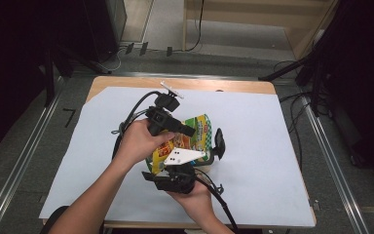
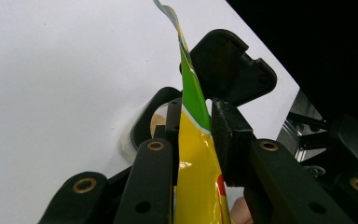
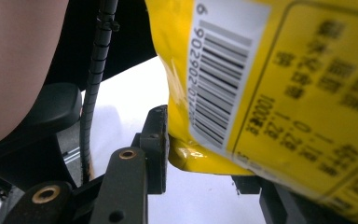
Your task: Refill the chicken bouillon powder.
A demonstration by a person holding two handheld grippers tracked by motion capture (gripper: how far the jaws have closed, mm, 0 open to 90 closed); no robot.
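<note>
A yellow and green snack bag [image 1: 200, 127] is held up over the middle of the table between both hands. My left gripper [image 1: 189, 130] comes in from the left. In the left gripper view its jaws are shut on the bag's thin edge [image 2: 193, 107], with a pad [image 2: 228, 135] on each side. My right gripper [image 1: 205, 150], with a white three-cornered plate on top, reaches up from below. In the right gripper view the barcode side of the bag [image 3: 270, 79] lies between its jaws. The left pad [image 3: 157, 144] presses the lower corner, and the bag mostly hides the right jaw.
A large white paper sheet [image 1: 253, 126] covers the wooden table [image 1: 224, 85]. A small pale cup with brown crumbs [image 2: 142, 133] sits on the sheet below the bag. Cables trail from both grippers. Metal rails [image 1: 331, 161] and dark stands flank the table.
</note>
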